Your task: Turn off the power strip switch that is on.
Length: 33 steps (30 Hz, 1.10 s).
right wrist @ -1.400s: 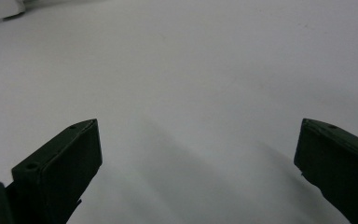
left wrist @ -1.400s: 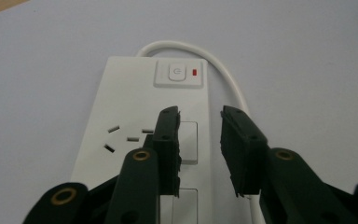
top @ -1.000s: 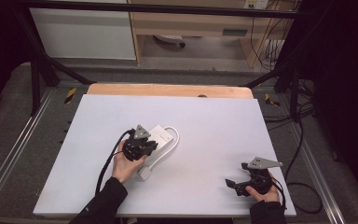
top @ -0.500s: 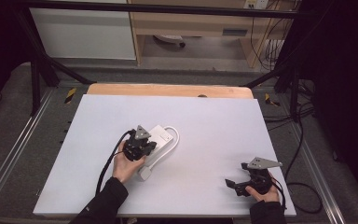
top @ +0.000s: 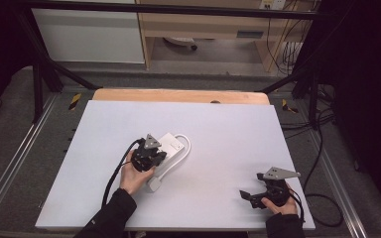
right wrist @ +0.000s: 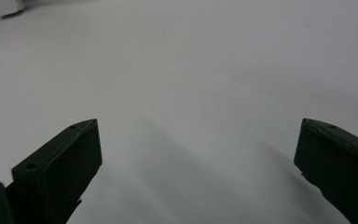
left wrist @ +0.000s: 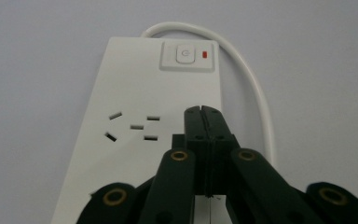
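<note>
A white power strip [top: 171,146] lies mid-table, its white cord [top: 184,148] looping round its far end. In the left gripper view the power strip [left wrist: 135,107] shows a socket's slots, a power button [left wrist: 186,56] and a small red light [left wrist: 205,54]. My left gripper [left wrist: 202,110] is shut, jaws pressed together, its tip just over the strip's face beside the slots. From above, the left gripper [top: 151,154] sits on the strip's near half. My right gripper [top: 248,196] rests open near the table's front right corner; its own view shows the right gripper [right wrist: 198,149] with bare table between the jaws.
The white table top [top: 228,129] has a wooden strip [top: 178,95] along its far edge. A white plug end [top: 153,184] lies by the left hand. Metal frame rails [top: 25,144] flank the table. Cables [top: 322,148] hang at the right.
</note>
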Tool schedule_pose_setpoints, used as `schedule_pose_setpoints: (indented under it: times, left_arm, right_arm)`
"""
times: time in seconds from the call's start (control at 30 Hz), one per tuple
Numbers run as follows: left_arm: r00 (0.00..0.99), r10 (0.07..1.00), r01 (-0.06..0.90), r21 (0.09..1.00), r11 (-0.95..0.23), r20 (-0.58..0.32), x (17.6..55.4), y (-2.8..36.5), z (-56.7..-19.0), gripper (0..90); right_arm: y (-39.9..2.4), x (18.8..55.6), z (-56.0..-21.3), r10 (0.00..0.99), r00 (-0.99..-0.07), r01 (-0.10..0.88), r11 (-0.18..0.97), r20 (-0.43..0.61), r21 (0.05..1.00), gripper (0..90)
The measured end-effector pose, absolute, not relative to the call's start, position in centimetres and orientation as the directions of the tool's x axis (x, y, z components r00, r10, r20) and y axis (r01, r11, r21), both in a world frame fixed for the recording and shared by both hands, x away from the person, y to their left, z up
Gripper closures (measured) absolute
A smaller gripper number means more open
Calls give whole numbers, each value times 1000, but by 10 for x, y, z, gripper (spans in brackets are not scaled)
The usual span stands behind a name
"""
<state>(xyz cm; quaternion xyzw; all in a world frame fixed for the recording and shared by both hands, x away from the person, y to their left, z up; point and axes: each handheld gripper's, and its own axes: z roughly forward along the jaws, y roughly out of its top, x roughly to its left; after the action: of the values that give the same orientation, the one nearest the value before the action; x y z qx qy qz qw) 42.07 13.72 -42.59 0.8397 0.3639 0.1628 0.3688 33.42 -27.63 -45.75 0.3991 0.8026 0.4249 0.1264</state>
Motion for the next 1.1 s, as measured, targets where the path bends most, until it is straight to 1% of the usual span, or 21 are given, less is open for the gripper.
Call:
schedule_pose_setpoints:
  times: [0.37, 1.1]
  left_arm:
    - [680, 733, 488, 745, -455, 1, 420, 139, -427, 898]
    - [678, 735, 464, 759, -456, 27, 416, 139, -430, 899]
  right_arm:
    - [-276, 334, -457, 748, -650, 532, 322, 134, 783, 13]
    - [-277, 334, -457, 748, -650, 532, 320, 135, 784, 13]
